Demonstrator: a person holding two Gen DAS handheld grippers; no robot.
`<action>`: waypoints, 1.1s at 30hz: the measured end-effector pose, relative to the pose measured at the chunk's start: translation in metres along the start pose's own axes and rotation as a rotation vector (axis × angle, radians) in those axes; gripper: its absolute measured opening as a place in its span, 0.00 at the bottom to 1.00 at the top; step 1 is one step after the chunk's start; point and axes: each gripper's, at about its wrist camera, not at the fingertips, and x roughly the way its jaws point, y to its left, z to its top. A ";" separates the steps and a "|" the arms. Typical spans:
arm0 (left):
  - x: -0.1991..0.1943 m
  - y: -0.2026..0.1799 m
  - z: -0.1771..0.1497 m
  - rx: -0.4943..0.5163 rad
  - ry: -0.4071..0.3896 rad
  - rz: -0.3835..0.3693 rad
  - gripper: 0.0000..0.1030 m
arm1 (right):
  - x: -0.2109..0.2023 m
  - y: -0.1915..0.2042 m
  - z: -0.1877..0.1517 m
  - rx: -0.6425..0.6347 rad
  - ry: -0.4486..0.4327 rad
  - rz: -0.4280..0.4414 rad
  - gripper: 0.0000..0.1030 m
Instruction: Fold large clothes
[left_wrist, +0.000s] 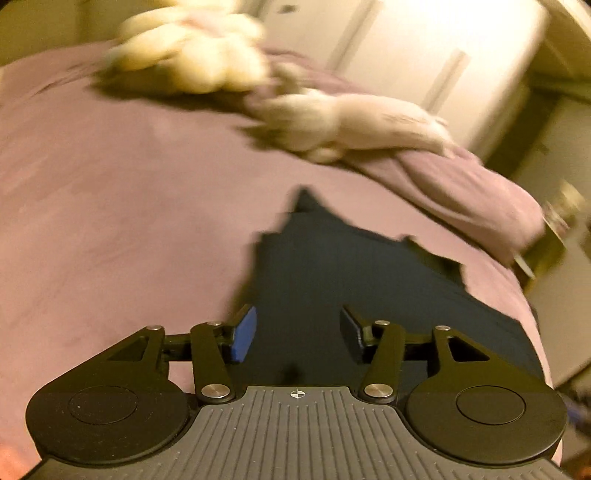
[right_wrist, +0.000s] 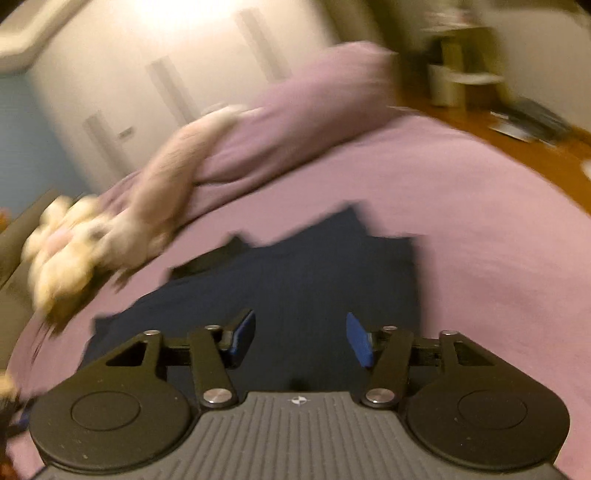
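Observation:
A dark navy garment (left_wrist: 351, 273) lies spread on a purple bed (left_wrist: 110, 184). My left gripper (left_wrist: 297, 334) is open above the garment's near part, with nothing between its blue pads (left_wrist: 245, 334). In the right wrist view the same garment (right_wrist: 314, 269) lies on the bed (right_wrist: 480, 221). My right gripper (right_wrist: 301, 339) is open above it and holds nothing. Both views are blurred by motion.
Cream plush toys (left_wrist: 192, 55) and a pale one (left_wrist: 369, 125) lie at the far side, also in the right wrist view (right_wrist: 74, 254). A purple pillow or duvet roll (right_wrist: 295, 118) sits behind. White wardrobe doors (left_wrist: 406, 48) stand beyond; wooden floor (right_wrist: 535, 147) at right.

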 end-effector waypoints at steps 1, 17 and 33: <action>0.009 -0.017 0.003 0.037 -0.004 -0.016 0.57 | 0.016 0.014 0.001 -0.043 0.023 0.024 0.42; 0.186 -0.038 0.023 0.057 -0.113 0.224 0.65 | 0.202 0.031 0.023 -0.392 0.040 -0.151 0.30; 0.106 0.016 0.011 -0.040 -0.002 0.135 0.78 | 0.079 -0.002 0.006 -0.286 -0.037 -0.282 0.41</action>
